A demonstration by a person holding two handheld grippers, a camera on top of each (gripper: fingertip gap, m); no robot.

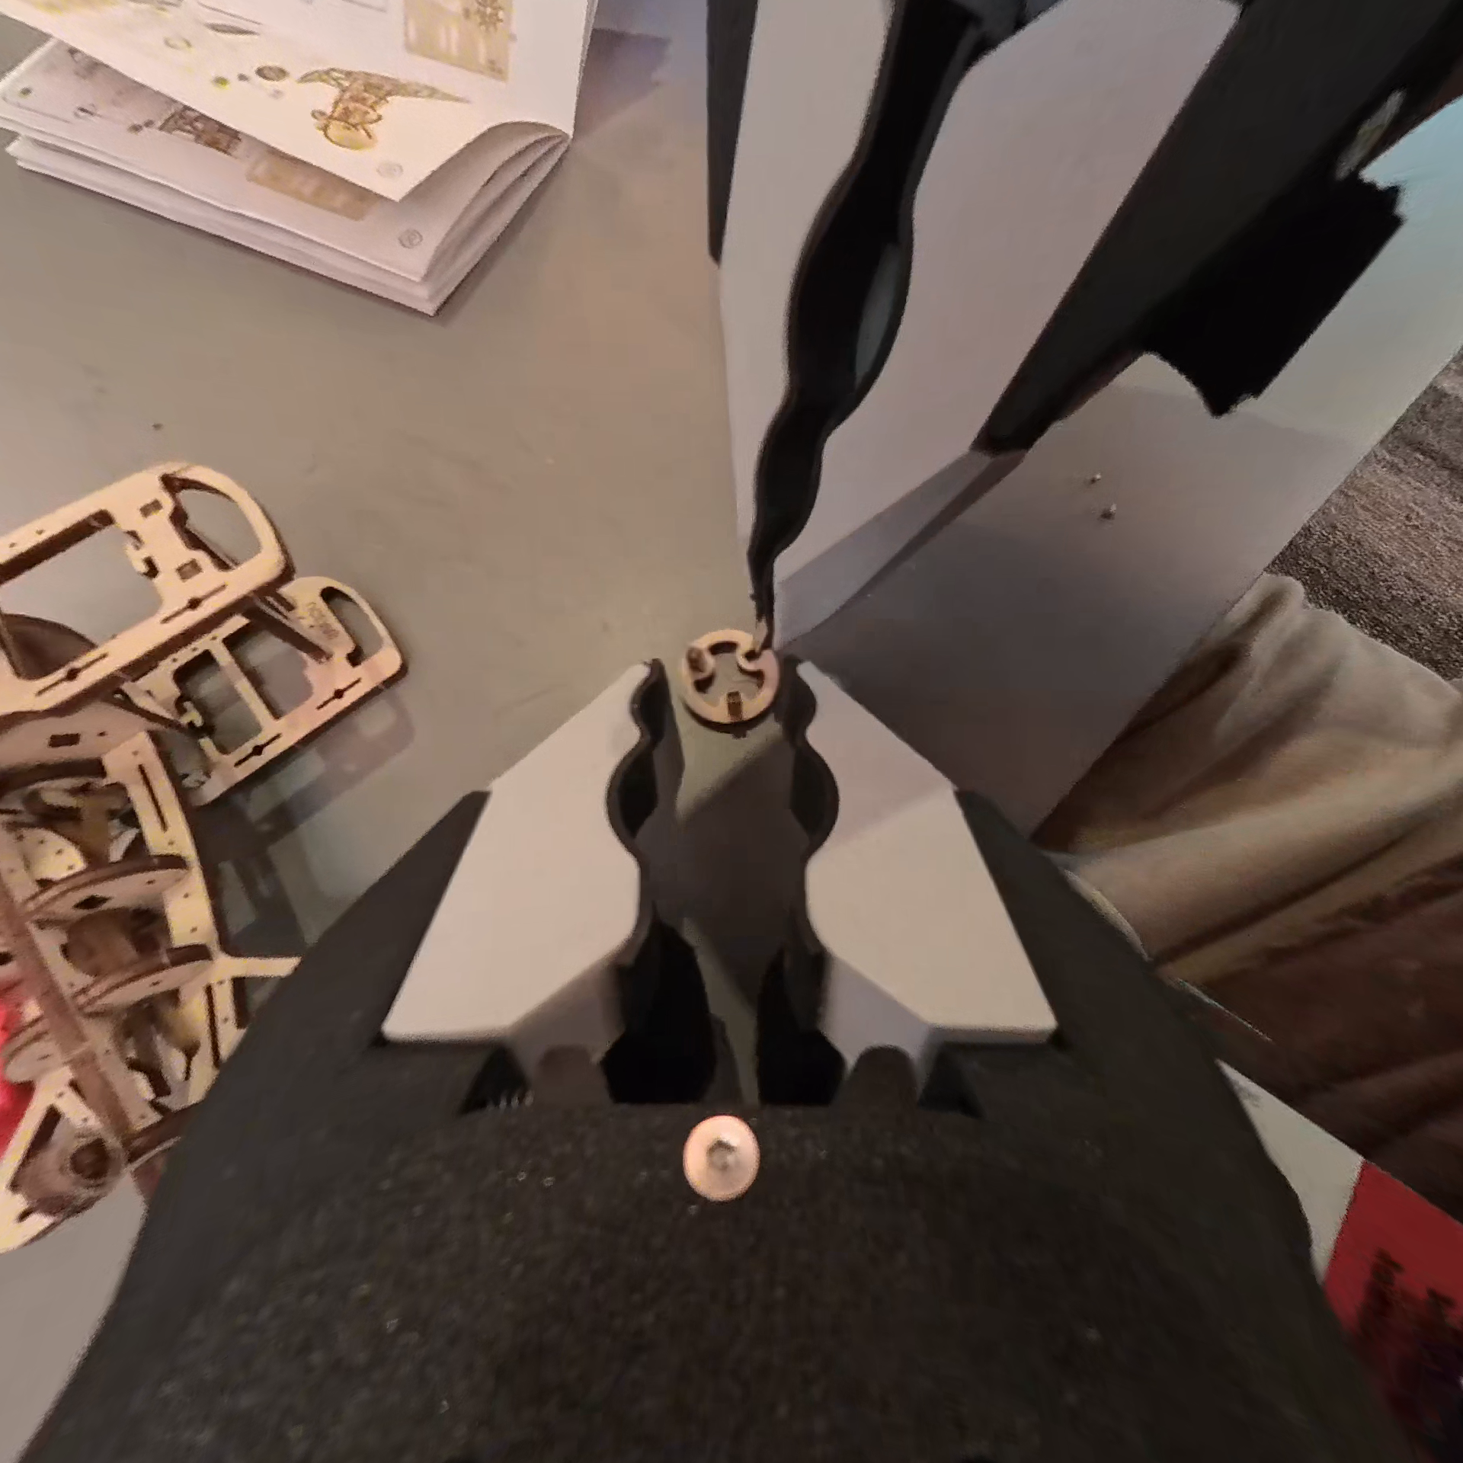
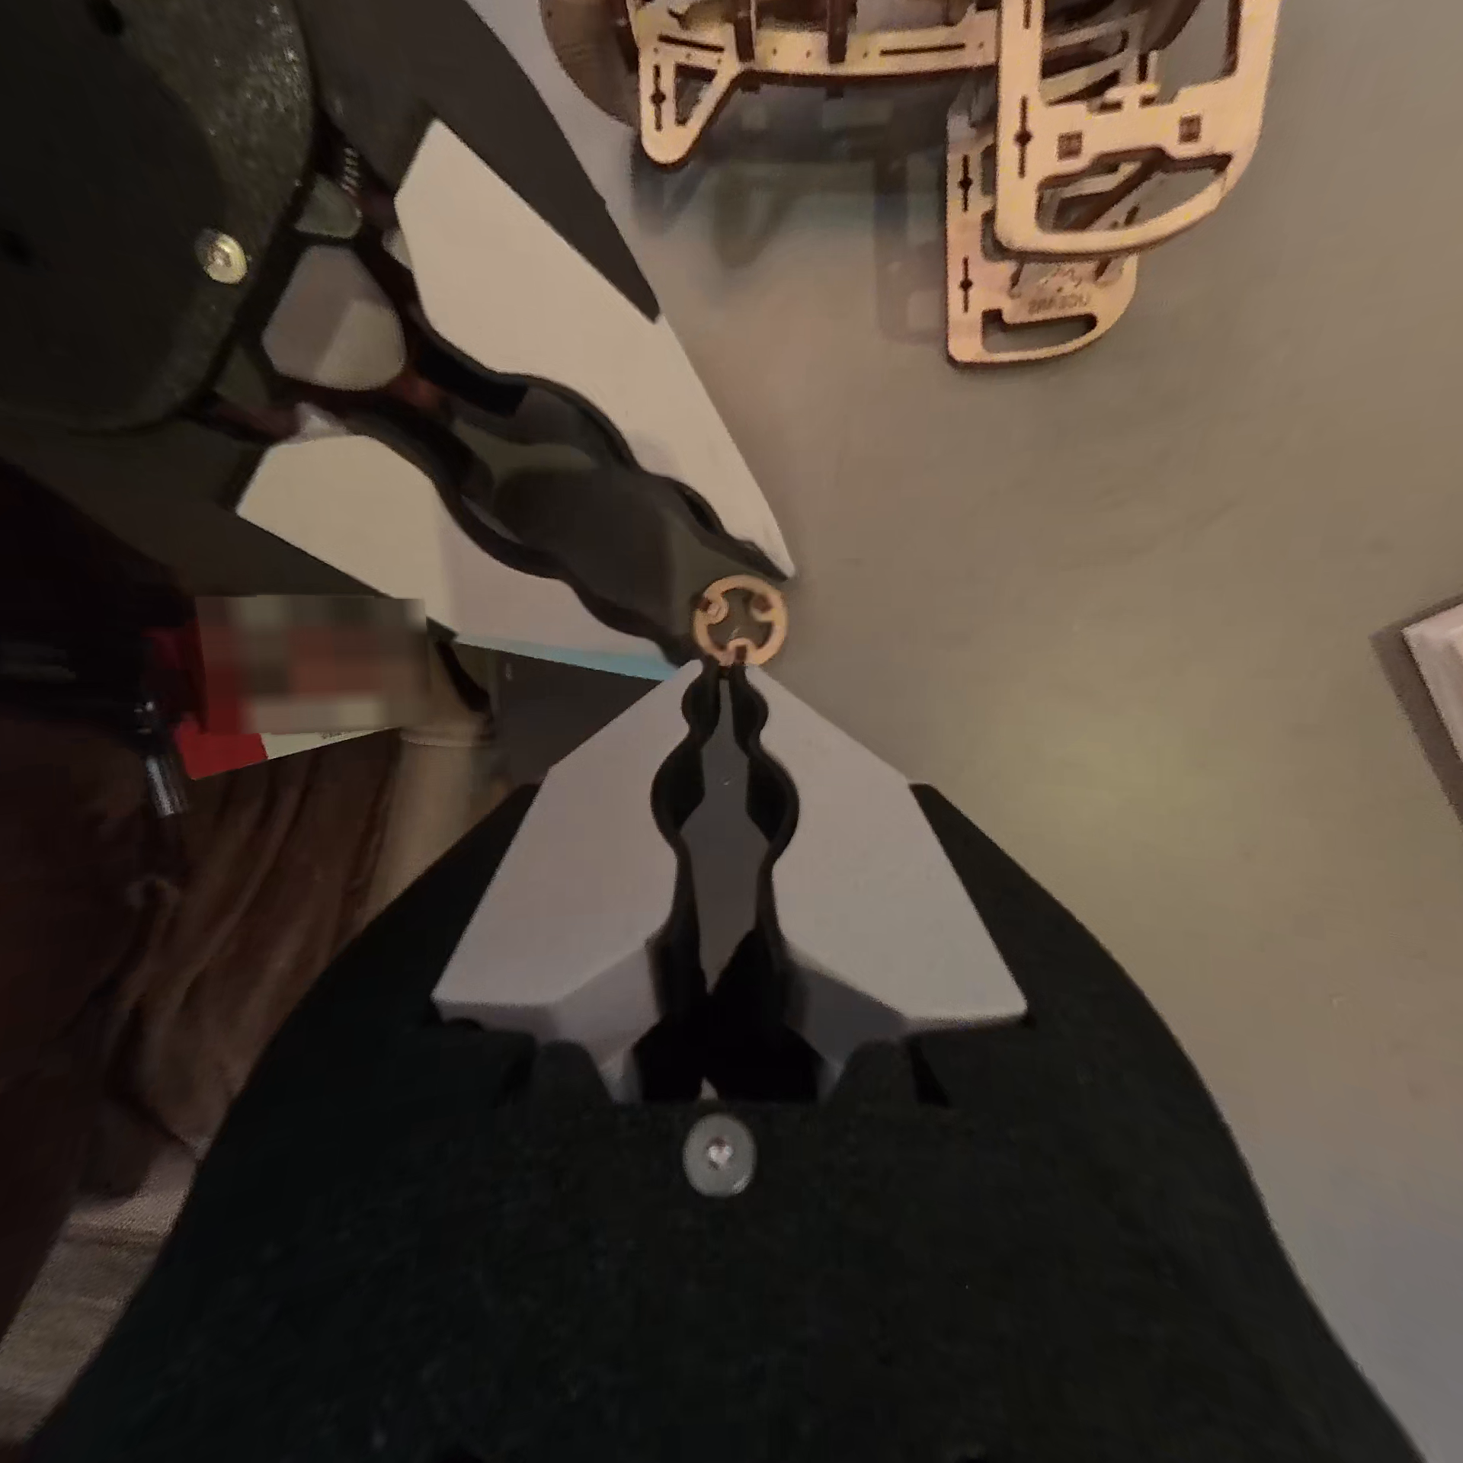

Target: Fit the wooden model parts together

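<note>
A small round wooden disc [image 1: 716, 697] with notches in its rim sits between my left gripper's [image 1: 727, 685] fingertips, which are closed on its edges just above the grey table [image 1: 475, 475]. My right gripper [image 1: 761, 621] comes down from above, shut on a tiny wooden peg [image 1: 760, 636] whose end touches a notch in the disc's rim. In the right wrist view the right gripper [image 2: 724, 673] pinches the peg [image 2: 738, 651] at the bottom notch of the disc [image 2: 712, 633]. The left gripper [image 2: 697, 621] reaches in from the upper left.
A large part-built wooden model [image 1: 119, 792] lies on the table to the left; it also shows in the right wrist view [image 2: 1029, 158]. An open instruction booklet [image 1: 317, 142] lies at the far left. The table edge and brown fabric [image 1: 1267, 792] are to the right. Less than 4 cm separates the two grippers' tips.
</note>
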